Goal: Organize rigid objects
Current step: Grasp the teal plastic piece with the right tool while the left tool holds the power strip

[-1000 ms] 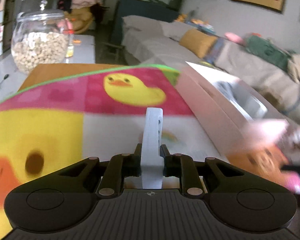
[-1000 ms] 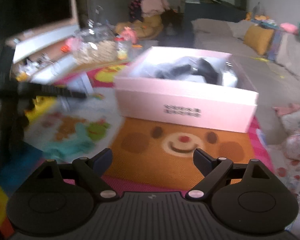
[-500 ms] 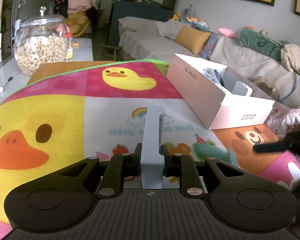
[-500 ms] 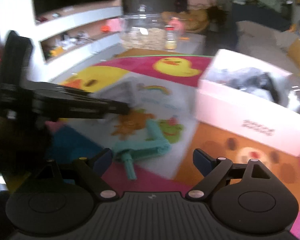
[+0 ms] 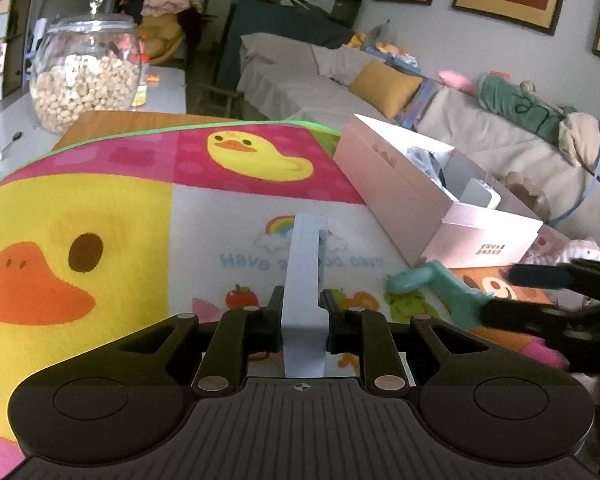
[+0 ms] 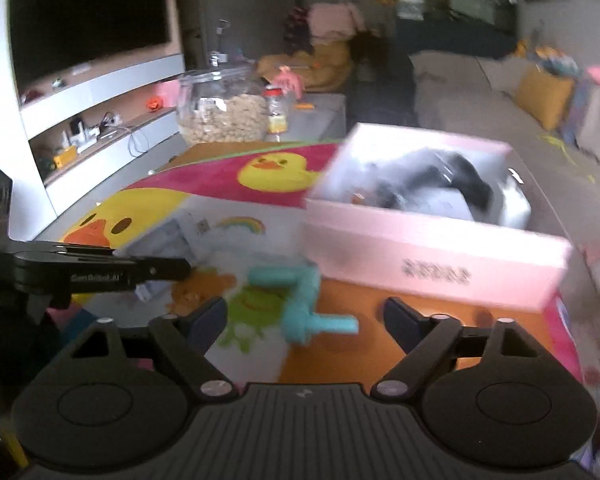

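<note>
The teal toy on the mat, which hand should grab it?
Probably right. The right gripper is open with the teal toy just ahead, while the left gripper is shut on a grey piece.

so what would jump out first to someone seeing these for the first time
Probably the bright duck-print play mat covering the table, with the open pink box of dark items at its right side. Next, the teal plastic toy lying on the mat ahead of the open right tongs, and the pale blue-grey block clamped in the left tongs.
</note>
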Available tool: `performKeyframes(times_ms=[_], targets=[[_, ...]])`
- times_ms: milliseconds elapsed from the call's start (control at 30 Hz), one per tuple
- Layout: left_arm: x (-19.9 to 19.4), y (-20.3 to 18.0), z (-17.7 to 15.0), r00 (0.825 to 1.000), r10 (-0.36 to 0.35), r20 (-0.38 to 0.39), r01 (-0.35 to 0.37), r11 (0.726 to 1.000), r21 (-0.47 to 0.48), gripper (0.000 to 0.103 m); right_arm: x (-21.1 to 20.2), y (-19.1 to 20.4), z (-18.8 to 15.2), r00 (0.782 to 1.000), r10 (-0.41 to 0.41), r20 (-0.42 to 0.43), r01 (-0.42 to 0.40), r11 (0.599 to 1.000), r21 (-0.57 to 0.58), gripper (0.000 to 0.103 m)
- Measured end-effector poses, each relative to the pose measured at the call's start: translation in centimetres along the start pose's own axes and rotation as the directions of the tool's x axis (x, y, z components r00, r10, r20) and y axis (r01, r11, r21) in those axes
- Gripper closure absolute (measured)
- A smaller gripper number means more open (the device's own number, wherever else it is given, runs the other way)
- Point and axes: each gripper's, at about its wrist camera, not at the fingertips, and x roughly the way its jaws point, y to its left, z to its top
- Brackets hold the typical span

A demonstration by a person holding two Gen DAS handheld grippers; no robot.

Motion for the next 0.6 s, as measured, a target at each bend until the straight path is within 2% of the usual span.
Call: performKeyframes(times_ms=[33, 100, 133, 267, 400, 433, 467, 533, 600], targets=[[0.0, 0.0, 0.0, 1.000, -0.001, 0.000, 0.001, 1.000, -0.002, 0.082, 1.0, 0.7, 0.3, 0.999, -0.031, -0.009, 0.030, 0.999, -0.038, 0.064], [0.0, 0.0, 0.0, 1.000, 0.000, 0.001, 0.000, 1.000, -0.001, 0.082, 2.6, 1.0, 0.8, 0.997, -0.060, -0.058, 0.055, 0.995, -0.081, 0.081], [0.0, 0.0, 0.0, 1.000, 0.001, 0.002, -0.001, 1.000, 0.001, 0.082, 3.1, 1.2, 0.9, 0.996, -0.056, -0.076, 0.050, 0.995, -0.084, 0.082], [-0.1, -0.7, -0.4, 0.999, -0.041, -0.006, 0.041, 0.999, 0.003, 0.082, 1.7, 0.9, -0.2, 0.997, -0.058, -0.058, 0.049, 0.988, -0.146, 0.082], [0.1, -3.0, -1.2, 0.996, -0.088, -0.029, 0.089, 0.996, 0.023, 0.082, -1.4, -1.6, -1.9, 0.990, -0.136, -0.041, 0.124, 0.967, -0.224, 0.081], [0.2, -3.5, -1.3, 0.995, -0.093, -0.034, 0.094, 0.995, 0.028, 0.082, -1.7, -2.3, -2.3, 0.984, -0.171, -0.041, 0.156, 0.959, -0.235, 0.076], [0.2, -4.0, -1.5, 0.995, -0.092, -0.035, 0.093, 0.995, 0.031, 0.082, -2.0, -3.0, -2.6, 0.975, -0.216, -0.043, 0.200, 0.950, -0.241, 0.072], [0.3, -4.7, -1.6, 0.996, -0.082, -0.035, 0.083, 0.996, 0.039, 0.082, -1.9, -4.8, -2.8, 0.942, -0.333, -0.041, 0.316, 0.922, -0.222, 0.058], [0.3, -5.2, -1.9, 0.997, -0.071, -0.032, 0.073, 0.996, 0.047, 0.081, -1.6, -6.8, -2.7, 0.892, -0.449, -0.052, 0.436, 0.885, -0.165, 0.057]])
